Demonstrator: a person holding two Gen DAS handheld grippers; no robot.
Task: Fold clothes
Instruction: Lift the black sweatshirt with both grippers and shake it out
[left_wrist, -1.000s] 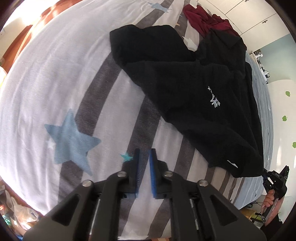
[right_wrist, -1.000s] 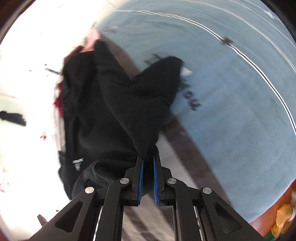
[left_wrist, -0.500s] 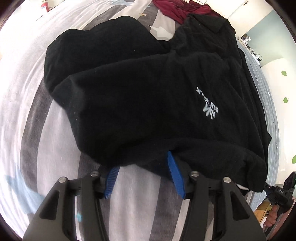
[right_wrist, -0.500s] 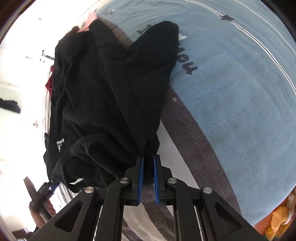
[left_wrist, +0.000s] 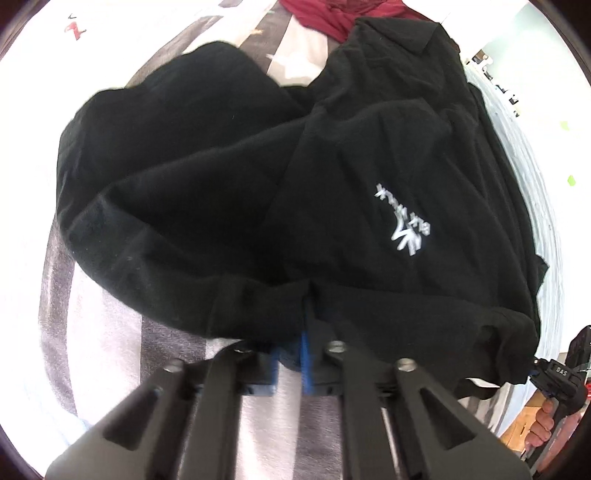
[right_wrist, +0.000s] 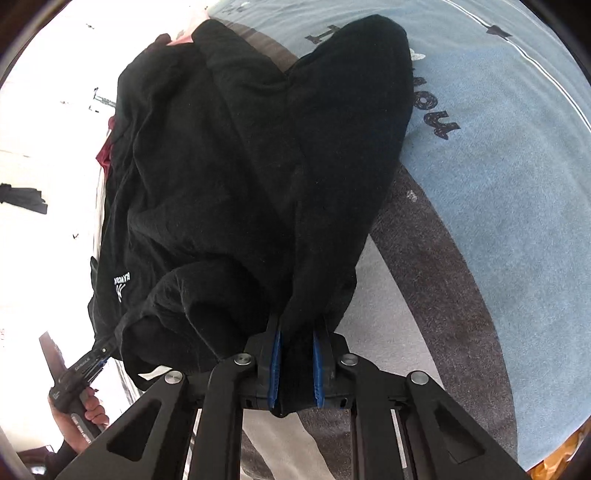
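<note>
The black polo shirt (left_wrist: 295, 192) lies in a loose heap on the bed (left_wrist: 110, 354), with its lower hem at the near edge of the bed and its collar toward the far side, where a dark red garment (left_wrist: 332, 14) lies just beyond it. A small white logo (left_wrist: 404, 227) shows on the chest. The bed cover has grey stripes, and on the right side a blue blanket (right_wrist: 498, 184) with dark letters lies under one sleeve.

The step in hand seems to be taking the hem at two points, so that the shirt can be lifted and spread flat before the first fold. The next move probably calls for raising both hands together and pulling them apart, keeping the cloth tight between them, so the bunched body opens without slipping out.

The left hand-held gripper (left_wrist: 291, 354) is closed on the hem near its middle; black cloth sits between the blue pads. The right hand-held gripper (right_wrist: 295, 365) is closed on a thick bunch of the same shirt at the corner of the hem, with a fold of cloth filling the gap between its pads.
</note>
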